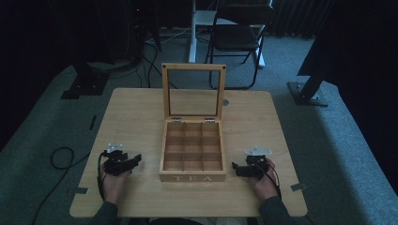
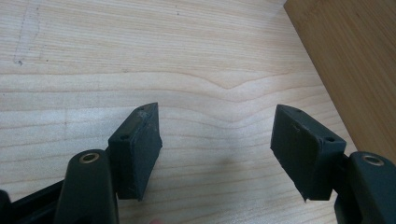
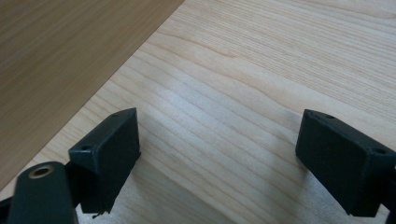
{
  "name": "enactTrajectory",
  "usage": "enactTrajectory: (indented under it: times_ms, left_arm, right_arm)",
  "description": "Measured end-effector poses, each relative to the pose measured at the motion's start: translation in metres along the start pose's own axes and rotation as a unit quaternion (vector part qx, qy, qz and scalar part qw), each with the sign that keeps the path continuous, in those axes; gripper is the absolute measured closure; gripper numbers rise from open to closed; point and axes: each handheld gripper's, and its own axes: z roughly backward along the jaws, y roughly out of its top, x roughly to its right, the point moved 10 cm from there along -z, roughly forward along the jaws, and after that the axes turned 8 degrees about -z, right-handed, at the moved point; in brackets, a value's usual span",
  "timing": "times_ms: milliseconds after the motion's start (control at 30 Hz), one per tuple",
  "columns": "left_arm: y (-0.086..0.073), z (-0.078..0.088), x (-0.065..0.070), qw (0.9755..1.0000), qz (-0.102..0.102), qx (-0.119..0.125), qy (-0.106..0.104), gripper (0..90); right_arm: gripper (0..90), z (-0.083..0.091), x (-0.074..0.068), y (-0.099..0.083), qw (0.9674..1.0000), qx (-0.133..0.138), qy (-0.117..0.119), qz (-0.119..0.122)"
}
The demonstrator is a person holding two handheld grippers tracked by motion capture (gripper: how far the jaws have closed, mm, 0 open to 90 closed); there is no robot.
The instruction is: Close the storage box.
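Both hands rest on the table (image 1: 141, 197); left gripper (image 1: 133, 161) and right gripper (image 1: 237, 169) flank the tea box (image 1: 192, 177), jaws wide, empty.

Pale, fine-grained wood is shown by the table (image 1: 136, 117). A warmer honey-brown is seen on the tea box (image 1: 192, 177), lettered "TEA" in white. Matte black is worn by the left gripper (image 1: 136, 159) and right gripper (image 1: 234, 168).

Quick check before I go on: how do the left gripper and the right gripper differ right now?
The left gripper rests left of the wooden tea box, jaws pointing right toward it; the right gripper rests on the box's right, jaws pointing left. The left sits slightly farther up the table than the right. Both have open jaws with nothing between them, low over bare wood.
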Motion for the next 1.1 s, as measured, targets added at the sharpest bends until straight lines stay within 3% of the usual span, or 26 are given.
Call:
enactTrajectory:
  times_ms: [533, 600, 833, 900, 1100]
  left_arm:
    - [0.001, -0.001, 0.003, 1.0000, -0.001, -0.003, -0.006, 33.6]
    - [0.000, -0.002, 0.005, 0.9998, 0.002, -0.007, -0.018, 33.7]
    - [0.001, -0.003, 0.013, 0.9995, -0.012, -0.015, -0.024, 33.7]
    - [0.005, -0.001, 0.017, 0.9991, -0.004, -0.011, -0.041, 33.7]
    - [0.024, 0.009, 0.028, 0.9979, -0.026, 0.001, -0.059, 33.6]
  right_arm:
    - [13.4, 0.001, 0.002, -0.001, 1.0000, 0.000, 0.001, 0.002]
    - [13.4, 0.001, 0.002, -0.001, 1.0000, 0.000, 0.002, 0.002]
    - [13.4, 0.003, 0.003, -0.003, 0.9999, -0.001, 0.008, 0.009]
    - [13.5, 0.004, 0.003, -0.003, 0.9999, -0.001, 0.008, 0.010]
    - [13.5, 0.004, 0.003, -0.003, 0.9999, -0.001, 0.008, 0.010]
